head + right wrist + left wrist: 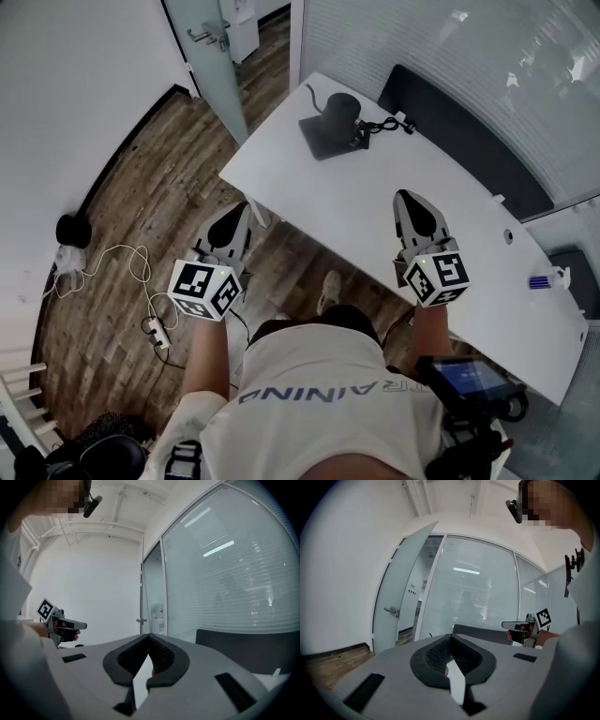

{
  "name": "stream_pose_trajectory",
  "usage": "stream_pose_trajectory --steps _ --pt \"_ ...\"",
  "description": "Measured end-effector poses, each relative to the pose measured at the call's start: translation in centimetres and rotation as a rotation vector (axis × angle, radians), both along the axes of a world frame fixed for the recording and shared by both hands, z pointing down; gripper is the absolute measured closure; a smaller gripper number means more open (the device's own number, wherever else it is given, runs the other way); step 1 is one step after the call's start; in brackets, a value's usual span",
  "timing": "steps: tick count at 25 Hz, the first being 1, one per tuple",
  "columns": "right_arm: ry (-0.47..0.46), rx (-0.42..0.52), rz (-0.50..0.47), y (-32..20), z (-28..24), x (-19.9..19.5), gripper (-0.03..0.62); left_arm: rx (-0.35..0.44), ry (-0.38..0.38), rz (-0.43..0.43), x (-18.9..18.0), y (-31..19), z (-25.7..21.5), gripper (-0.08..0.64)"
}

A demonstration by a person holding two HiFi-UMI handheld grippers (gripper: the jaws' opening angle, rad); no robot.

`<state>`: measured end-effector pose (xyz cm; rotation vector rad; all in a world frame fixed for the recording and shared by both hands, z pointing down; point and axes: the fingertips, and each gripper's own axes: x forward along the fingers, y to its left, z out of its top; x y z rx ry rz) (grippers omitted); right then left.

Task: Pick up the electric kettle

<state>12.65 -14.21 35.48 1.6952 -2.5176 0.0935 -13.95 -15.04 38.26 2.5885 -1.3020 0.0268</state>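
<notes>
Dark electric kettle [342, 111] on white table [375, 220], prob. rigid, weighty if filled, best taken by handle; left gripper [241, 208] & right gripper [406, 196] both closed, empty.

Wears a white short-sleeved T-shirt [328, 398] with grey lettering, plus a pale shoe [328, 289]. Shows pale grey wedge-shaped shells on the left gripper [241, 208] and right gripper [405, 197], black ribbed fingers [436, 654], and a white cube [204, 289] with black square markers on each.

Bright, even light; fisheye warping, dark vignetted corners.
</notes>
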Motion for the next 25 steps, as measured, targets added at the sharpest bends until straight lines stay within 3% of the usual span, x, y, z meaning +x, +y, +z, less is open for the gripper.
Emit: stream_pose_trajectory --steps 10,16,19,25 --pt "-0.075 -0.028 0.021 -9.5 1.9 10.0 0.581 0.0 -0.073 0.022 10.2 -9.7 -0.7 0.544" --pt "-0.094 -0.092 -0.025 -13.2 5.8 12.6 0.581 -0.025 -0.081 0.021 15.6 -13.2 1.1 0.543" --pt "-0.107 -0.112 -0.037 -14.4 6.8 12.3 0.581 -0.045 -0.098 0.042 16.4 -14.1 2.0 0.543" --pt "-0.086 -0.127 0.001 -16.7 7.9 10.7 0.581 -0.051 -0.091 0.058 14.3 -16.5 2.9 0.543"
